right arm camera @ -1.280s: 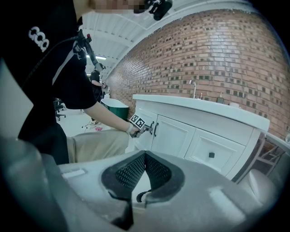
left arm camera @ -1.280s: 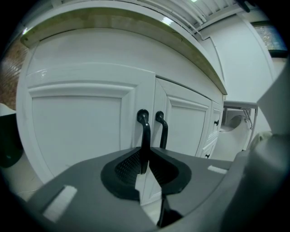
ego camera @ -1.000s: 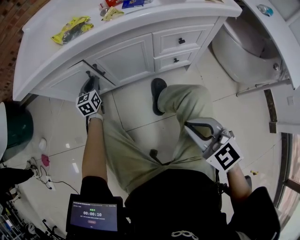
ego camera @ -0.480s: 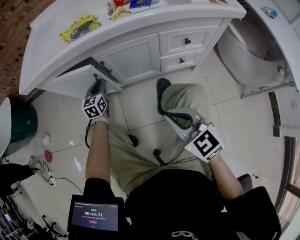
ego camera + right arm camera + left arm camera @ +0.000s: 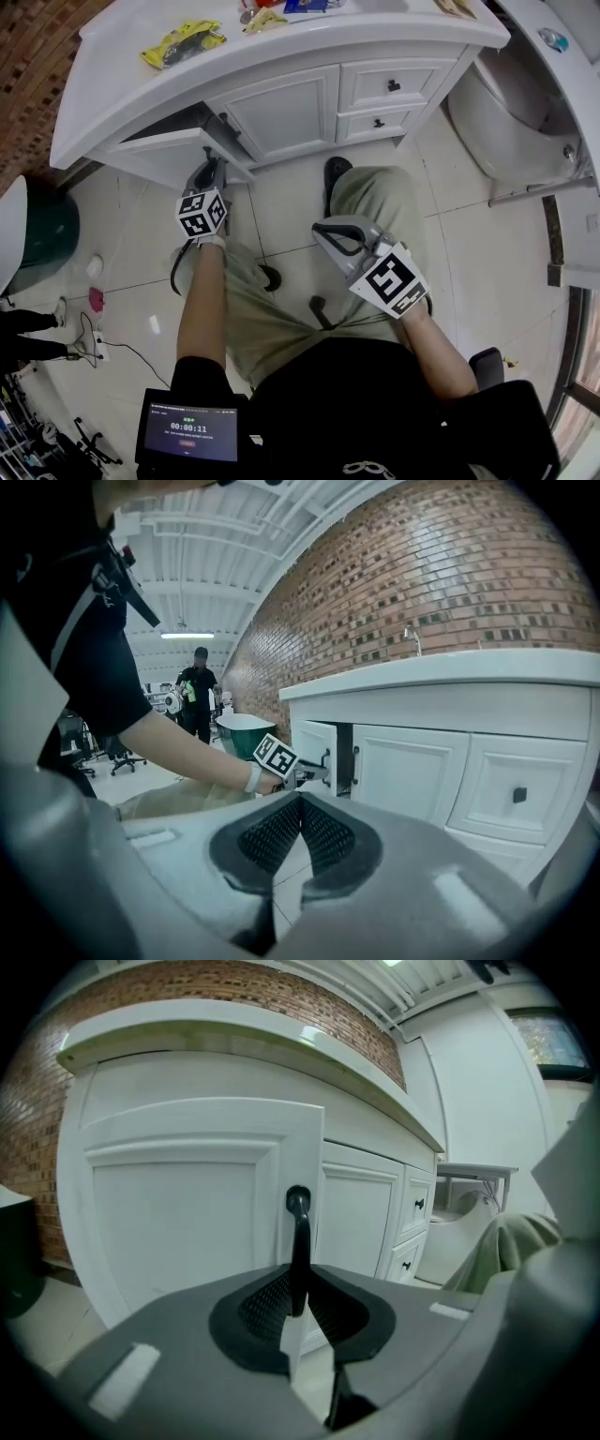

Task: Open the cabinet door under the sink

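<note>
My left gripper (image 5: 298, 1312) is clamped on the black pull handle (image 5: 298, 1232) of the left cabinet door (image 5: 167, 150), which stands partly ajar beneath the vanity top (image 5: 103, 94); the grip gives me leverage for the swing. My right gripper (image 5: 298, 808), jaws together on nothing, waits above my knee, clear of the door's arc. The cabinet shows only a dark gap, and I cannot tell what is inside.

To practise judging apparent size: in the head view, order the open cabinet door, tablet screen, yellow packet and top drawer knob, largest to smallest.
Largest: open cabinet door and tablet screen, about alike; the tablet is nearer the camera, so unranked.
Then: yellow packet.
Smallest: top drawer knob.
</note>
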`<state>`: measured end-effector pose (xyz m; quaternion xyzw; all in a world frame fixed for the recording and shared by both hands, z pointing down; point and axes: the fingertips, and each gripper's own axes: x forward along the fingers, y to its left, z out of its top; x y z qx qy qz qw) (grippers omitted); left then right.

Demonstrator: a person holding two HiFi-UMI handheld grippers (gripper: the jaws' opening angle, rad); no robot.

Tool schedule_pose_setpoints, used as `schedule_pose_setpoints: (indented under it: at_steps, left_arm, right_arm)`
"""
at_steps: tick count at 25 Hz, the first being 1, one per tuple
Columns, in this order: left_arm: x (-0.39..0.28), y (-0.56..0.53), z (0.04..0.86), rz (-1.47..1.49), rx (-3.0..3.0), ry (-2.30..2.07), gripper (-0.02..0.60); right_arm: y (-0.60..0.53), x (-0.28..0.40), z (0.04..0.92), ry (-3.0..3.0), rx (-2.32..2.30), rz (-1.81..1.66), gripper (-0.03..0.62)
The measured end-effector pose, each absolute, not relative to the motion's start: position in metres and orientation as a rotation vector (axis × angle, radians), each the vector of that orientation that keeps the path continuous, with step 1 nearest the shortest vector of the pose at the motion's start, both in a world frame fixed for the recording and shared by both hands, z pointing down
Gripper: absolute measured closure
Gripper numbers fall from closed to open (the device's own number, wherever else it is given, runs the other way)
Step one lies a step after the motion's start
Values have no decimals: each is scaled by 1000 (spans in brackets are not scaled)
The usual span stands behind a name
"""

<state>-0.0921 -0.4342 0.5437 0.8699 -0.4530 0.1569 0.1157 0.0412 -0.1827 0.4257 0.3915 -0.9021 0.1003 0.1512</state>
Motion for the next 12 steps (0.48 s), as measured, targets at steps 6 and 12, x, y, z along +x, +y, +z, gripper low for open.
schedule_pose_setpoints:
  at_steps: [6,12]
  left_arm:
    - [-100,-420,546,456,2547,-1322,514]
    - [-110,-405,546,449,2544,-1323,514]
  right_arm:
    - [-177,34,427,-2591,1114,298,603]
    - [-170,21,431,-2593,1075,293,603]
